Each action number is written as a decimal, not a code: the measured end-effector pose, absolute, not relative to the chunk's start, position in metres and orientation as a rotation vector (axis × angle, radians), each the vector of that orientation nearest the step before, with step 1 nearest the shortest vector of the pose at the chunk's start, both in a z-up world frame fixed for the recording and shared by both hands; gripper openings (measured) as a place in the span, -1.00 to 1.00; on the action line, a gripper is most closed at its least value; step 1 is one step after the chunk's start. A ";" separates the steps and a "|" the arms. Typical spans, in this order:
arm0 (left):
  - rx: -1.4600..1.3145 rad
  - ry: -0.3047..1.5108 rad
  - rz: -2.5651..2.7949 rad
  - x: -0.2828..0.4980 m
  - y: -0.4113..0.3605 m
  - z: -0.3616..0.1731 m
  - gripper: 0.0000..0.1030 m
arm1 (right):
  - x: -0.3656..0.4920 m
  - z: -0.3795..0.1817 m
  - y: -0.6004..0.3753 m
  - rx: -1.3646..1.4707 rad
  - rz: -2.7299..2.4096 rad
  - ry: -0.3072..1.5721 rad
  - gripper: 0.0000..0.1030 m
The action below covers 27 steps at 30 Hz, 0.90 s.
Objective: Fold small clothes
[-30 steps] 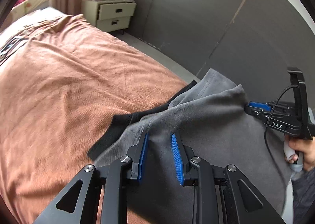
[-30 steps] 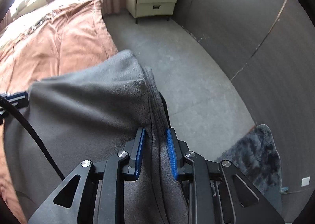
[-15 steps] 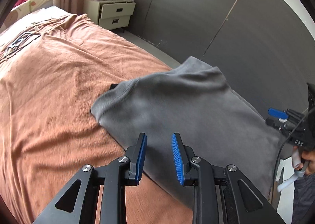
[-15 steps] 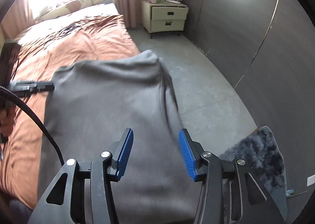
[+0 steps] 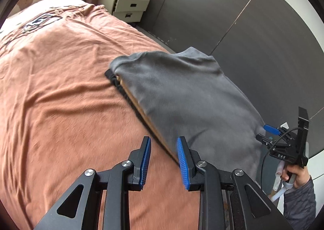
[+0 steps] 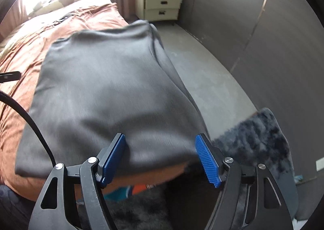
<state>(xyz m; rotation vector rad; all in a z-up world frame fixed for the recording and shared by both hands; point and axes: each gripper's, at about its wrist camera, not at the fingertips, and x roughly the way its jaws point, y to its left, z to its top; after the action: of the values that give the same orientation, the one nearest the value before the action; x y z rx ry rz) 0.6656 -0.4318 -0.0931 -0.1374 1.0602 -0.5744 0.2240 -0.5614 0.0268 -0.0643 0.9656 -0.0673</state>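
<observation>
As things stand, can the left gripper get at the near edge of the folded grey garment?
Probably yes. The left gripper is open, and the grey garment lies on the orange bedspread just ahead of its fingertips, with nothing between them.

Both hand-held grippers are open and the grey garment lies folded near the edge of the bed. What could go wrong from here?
1. The grey garment lies at the bed's edge, its right side over the floor; it may slide off.
2. The open right hand-held gripper is close to its near edge and could drag the fold open.
</observation>
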 end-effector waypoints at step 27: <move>-0.139 0.766 -0.423 0.431 -0.317 0.060 0.99 | -0.024 0.167 -0.472 0.058 -0.118 0.715 1.00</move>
<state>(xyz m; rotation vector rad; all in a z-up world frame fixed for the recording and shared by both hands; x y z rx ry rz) 0.4314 -0.3172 0.0598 -0.1392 0.7659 -0.4226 -0.0235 -0.4717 0.1674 0.0577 0.7148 -0.1179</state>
